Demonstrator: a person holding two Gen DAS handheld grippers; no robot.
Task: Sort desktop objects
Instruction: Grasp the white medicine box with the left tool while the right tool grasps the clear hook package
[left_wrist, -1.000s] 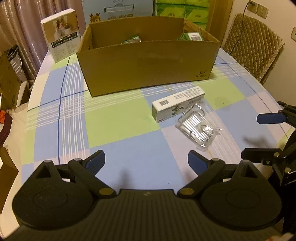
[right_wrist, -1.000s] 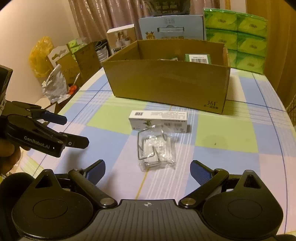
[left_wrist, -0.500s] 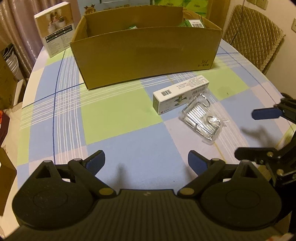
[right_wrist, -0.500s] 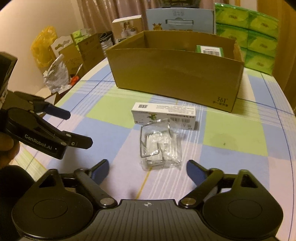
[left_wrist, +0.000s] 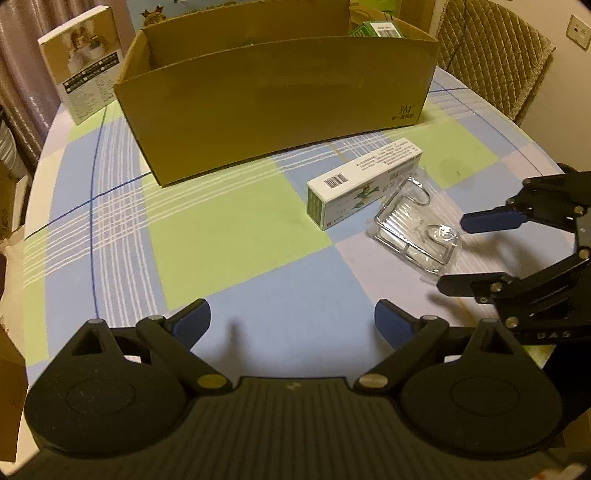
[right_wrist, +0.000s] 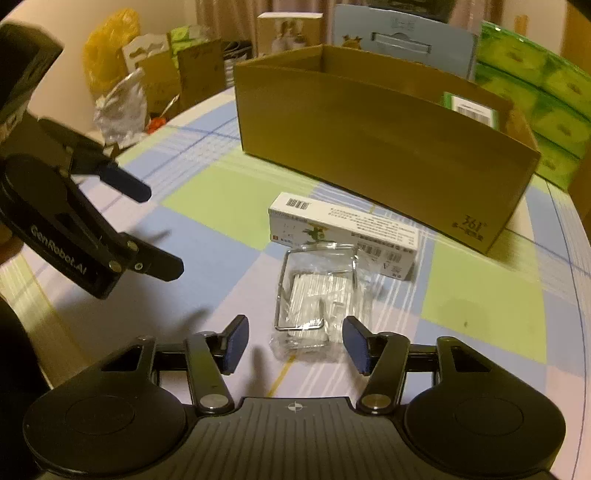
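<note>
On the checked-cloth bench (right_wrist: 207, 236), the right tongs (right_wrist: 295, 345) are closing around a clear plastic packet of metal hooks (right_wrist: 317, 295), pads not yet touching, while the left tongs (left_wrist: 291, 323) gape wide at nine o'clock.

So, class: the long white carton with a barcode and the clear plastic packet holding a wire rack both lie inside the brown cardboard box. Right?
Not right. The long white carton and the clear plastic packet lie on the checked tablecloth, in front of the brown cardboard box, not inside it; the right wrist view shows this.

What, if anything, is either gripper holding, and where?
Nothing is held. The right gripper is closing around the clear plastic packet with a wire rack, pads not yet touching. The left gripper is open over bare checked tablecloth.
</note>
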